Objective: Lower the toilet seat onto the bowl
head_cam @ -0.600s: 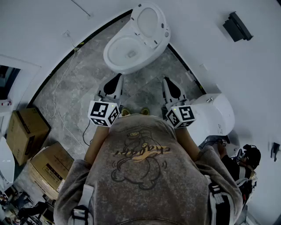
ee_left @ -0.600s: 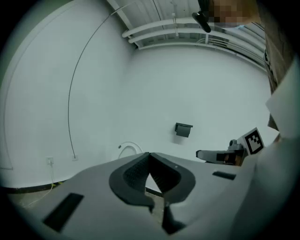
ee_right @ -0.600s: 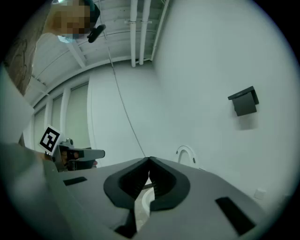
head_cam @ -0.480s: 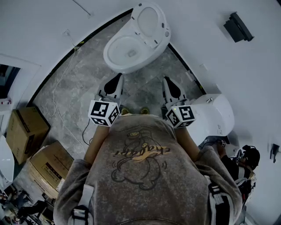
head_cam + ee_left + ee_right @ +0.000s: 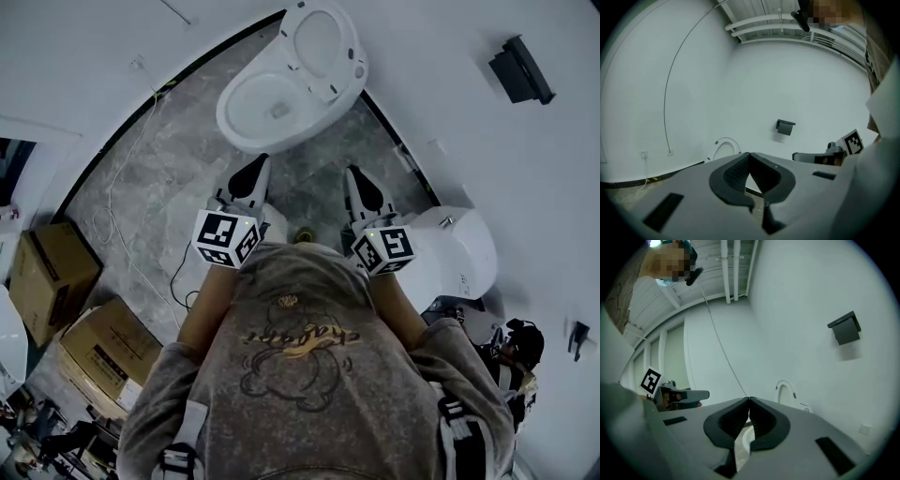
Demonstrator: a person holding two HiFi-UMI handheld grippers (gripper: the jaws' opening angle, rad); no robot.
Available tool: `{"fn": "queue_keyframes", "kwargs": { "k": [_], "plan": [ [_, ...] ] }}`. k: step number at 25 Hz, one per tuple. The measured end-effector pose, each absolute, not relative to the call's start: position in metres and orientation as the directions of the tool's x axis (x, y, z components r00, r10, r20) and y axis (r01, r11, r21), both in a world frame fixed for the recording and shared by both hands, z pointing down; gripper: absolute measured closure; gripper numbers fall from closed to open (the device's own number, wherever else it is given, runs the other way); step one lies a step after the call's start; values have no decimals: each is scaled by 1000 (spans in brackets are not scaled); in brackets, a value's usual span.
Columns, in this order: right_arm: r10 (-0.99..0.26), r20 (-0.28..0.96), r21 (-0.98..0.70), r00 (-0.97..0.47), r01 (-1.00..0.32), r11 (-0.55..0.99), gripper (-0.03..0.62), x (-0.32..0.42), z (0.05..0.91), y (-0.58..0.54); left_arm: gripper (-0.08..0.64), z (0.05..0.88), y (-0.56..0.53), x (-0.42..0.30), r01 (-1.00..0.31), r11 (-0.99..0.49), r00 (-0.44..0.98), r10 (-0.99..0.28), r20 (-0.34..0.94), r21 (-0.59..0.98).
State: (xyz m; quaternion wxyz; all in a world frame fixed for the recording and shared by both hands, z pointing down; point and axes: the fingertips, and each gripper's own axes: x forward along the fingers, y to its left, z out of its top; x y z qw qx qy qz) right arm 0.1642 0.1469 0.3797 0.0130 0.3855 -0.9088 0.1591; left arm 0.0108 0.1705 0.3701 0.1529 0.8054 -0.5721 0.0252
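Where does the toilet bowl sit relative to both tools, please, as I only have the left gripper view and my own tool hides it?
Observer: In the head view, the bowl stands on the floor just ahead of the left tool and right tool, and neither touches it.
Operator: Thank you. Is the right tool holding anything?
Observer: No. The right gripper view shows its jaws closed together with nothing between them.

Head view: two brown cardboard boxes (image 5: 42, 272) at eight o'clock; black wall-mounted box (image 5: 522, 67) at two o'clock; white rounded fixture (image 5: 459, 248) at three o'clock.
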Motion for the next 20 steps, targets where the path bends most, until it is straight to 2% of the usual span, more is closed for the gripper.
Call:
{"fn": "queue_keyframes", "kwargs": {
  "k": [9,20],
  "plan": [
    [-747,167,-291,-643,-756,586,566,124,387,49,551,377,58,-27,-890,-398,444,-865,232,221],
    [-851,150,-311,-503,-841,442,566,125,376,-41,551,375,-60,-25,-820,-529,571,-781,253,220]
  ]
}}
